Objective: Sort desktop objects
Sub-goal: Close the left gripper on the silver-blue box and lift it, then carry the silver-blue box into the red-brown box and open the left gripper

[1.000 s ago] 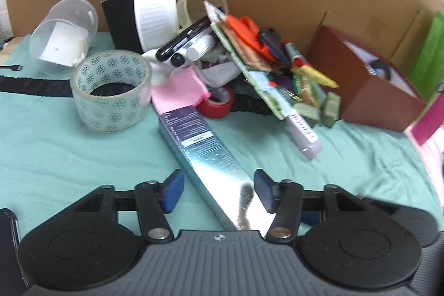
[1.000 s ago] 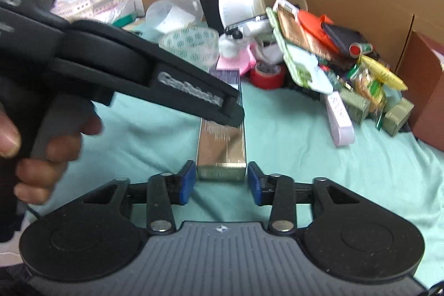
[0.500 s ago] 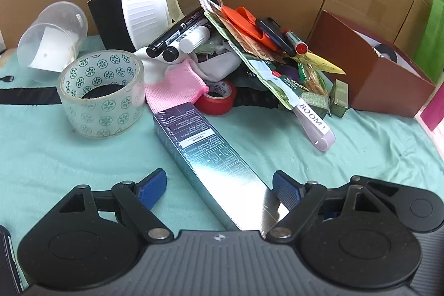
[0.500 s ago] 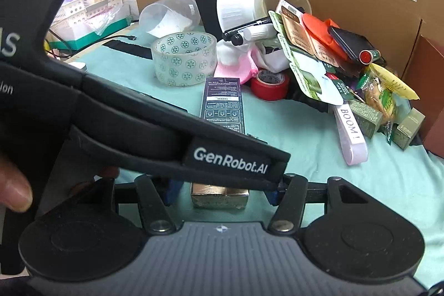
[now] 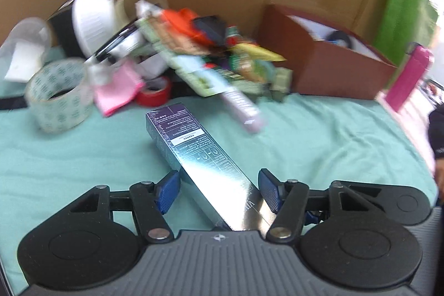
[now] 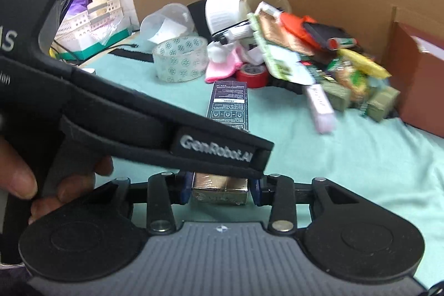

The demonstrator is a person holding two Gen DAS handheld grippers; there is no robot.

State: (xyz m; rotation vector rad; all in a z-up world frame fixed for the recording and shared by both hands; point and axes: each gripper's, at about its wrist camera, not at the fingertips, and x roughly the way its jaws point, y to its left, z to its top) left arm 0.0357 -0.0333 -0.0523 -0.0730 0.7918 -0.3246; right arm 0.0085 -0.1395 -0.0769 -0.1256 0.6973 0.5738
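Note:
A long dark metallic box (image 5: 199, 157) lies on the teal cloth, pointing at the pile of objects. My right gripper (image 6: 220, 189) is shut on its near end (image 6: 220, 192); the far part of the box (image 6: 229, 104) shows beyond the left gripper's body. My left gripper (image 5: 219, 190) is open, its blue fingers on either side of the box with gaps showing. A pile of mixed objects (image 5: 199, 46) lies at the back against the cardboard wall.
A patterned tape roll (image 5: 58, 99), a red tape roll (image 5: 154, 95), a pink cloth (image 5: 118, 90) and a lilac tube (image 5: 242, 107) lie around the pile. A brown open box (image 5: 327, 65) stands at the right. The left gripper's handle (image 6: 138, 115) crosses the right wrist view.
My right gripper has closed onto the near end of the box. My left gripper opened wider, then narrowed a little around the box. The left view has swung to the right.

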